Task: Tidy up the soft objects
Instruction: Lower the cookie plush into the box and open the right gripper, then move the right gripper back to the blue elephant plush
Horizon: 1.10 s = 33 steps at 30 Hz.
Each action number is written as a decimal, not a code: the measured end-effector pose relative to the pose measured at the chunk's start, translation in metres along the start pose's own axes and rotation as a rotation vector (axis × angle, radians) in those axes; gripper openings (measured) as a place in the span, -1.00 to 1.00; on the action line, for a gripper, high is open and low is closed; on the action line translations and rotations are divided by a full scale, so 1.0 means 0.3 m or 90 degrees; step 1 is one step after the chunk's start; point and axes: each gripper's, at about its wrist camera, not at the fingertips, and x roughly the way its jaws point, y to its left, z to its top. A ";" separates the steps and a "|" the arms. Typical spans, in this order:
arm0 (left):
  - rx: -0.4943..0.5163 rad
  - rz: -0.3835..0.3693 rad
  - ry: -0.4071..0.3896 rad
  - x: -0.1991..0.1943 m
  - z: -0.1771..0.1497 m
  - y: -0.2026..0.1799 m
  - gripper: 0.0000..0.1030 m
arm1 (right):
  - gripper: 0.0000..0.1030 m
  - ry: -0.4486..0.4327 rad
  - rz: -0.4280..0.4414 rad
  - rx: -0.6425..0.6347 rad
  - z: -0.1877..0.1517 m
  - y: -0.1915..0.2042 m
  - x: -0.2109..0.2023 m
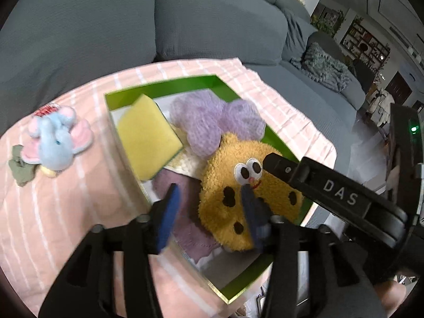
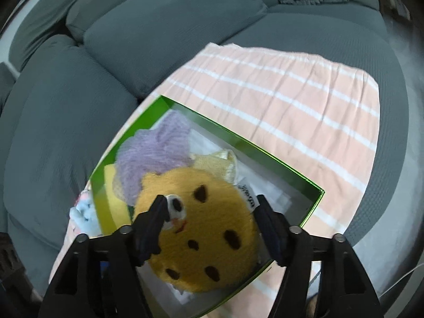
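A green-rimmed box [image 1: 159,84] [image 2: 238,137] lies on a pink striped blanket. Inside it are a yellow sponge [image 1: 148,137], a lilac knitted piece [image 1: 212,122] [image 2: 153,153], a mauve cloth [image 1: 190,228] and an orange cookie plush [image 1: 217,217] [image 2: 206,228] with eyes and dark spots. My right gripper [image 2: 212,222] stands open astride the plush, which rests in the box. My left gripper [image 1: 210,209] is open over the mauve cloth, its right finger against the plush's edge. One right-gripper finger [image 1: 331,190] reaches in beside the plush's eyes. A blue-and-pink elephant plush [image 1: 55,143] [image 2: 84,214] lies outside the box.
The pink blanket [image 1: 66,212] [image 2: 291,100] covers a grey sofa seat [image 1: 185,21] [image 2: 66,132]. A small olive-green item [image 1: 21,169] lies beside the elephant. A grey-green knitted throw [image 1: 323,69] sits further along the sofa. A pale yellow cloth [image 2: 217,164] lies in the box.
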 end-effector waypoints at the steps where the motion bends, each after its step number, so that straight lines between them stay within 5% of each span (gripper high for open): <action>1: 0.000 -0.001 -0.006 -0.016 -0.001 0.003 0.41 | 0.43 -0.004 0.003 -0.007 -0.003 0.010 -0.012; 10: 0.006 0.025 -0.089 -0.234 -0.033 0.084 0.63 | 0.75 -0.104 0.024 -0.050 -0.044 0.090 -0.167; 16: -0.037 0.048 -0.121 -0.318 -0.087 0.225 0.64 | 0.78 -0.137 -0.002 -0.136 -0.080 0.174 -0.216; 26: -0.178 0.117 -0.115 -0.355 -0.245 0.557 0.64 | 0.78 -0.139 0.025 -0.194 -0.137 0.337 -0.210; 33: -0.269 0.155 -0.119 -0.347 -0.341 0.757 0.64 | 0.79 -0.082 0.080 -0.274 -0.221 0.573 -0.059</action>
